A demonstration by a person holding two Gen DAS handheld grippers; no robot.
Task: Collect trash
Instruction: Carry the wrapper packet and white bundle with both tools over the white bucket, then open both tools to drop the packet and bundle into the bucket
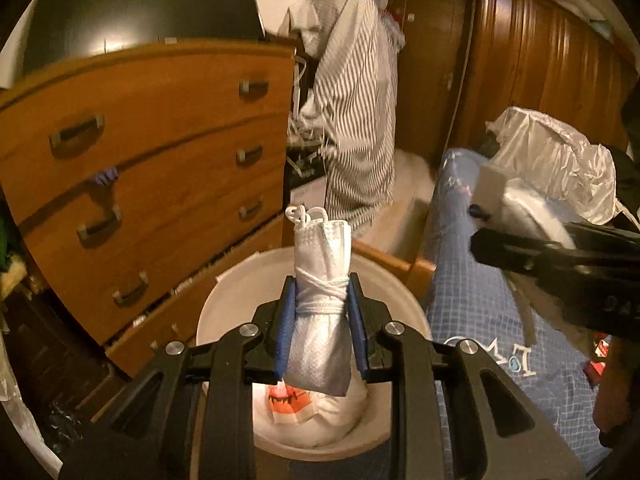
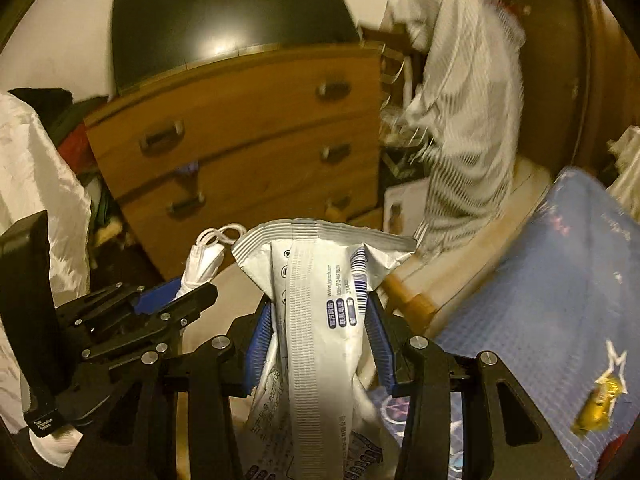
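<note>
Left tongs (image 1: 322,320) are pinching a rolled-up face mask (image 1: 320,300) right above the white bin (image 1: 224,300), right tongs (image 2: 320,332) clamp an empty wrapper (image 2: 320,320) beside them, so neither's dropped yet, and a gold candy wrapper (image 2: 600,404) waits on the bed (image 2: 540,300).

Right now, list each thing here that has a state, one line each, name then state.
left gripper: shut on the rolled mask
rolled mask: bound with its own cord, held over the bin
white bin: open, white trash already inside
right gripper: shut on the wrapper
wrapper: empty, crumpled
chest of drawers: lowest drawer ajar
gold candy wrapper: lying loose on the blue bedspread
</note>
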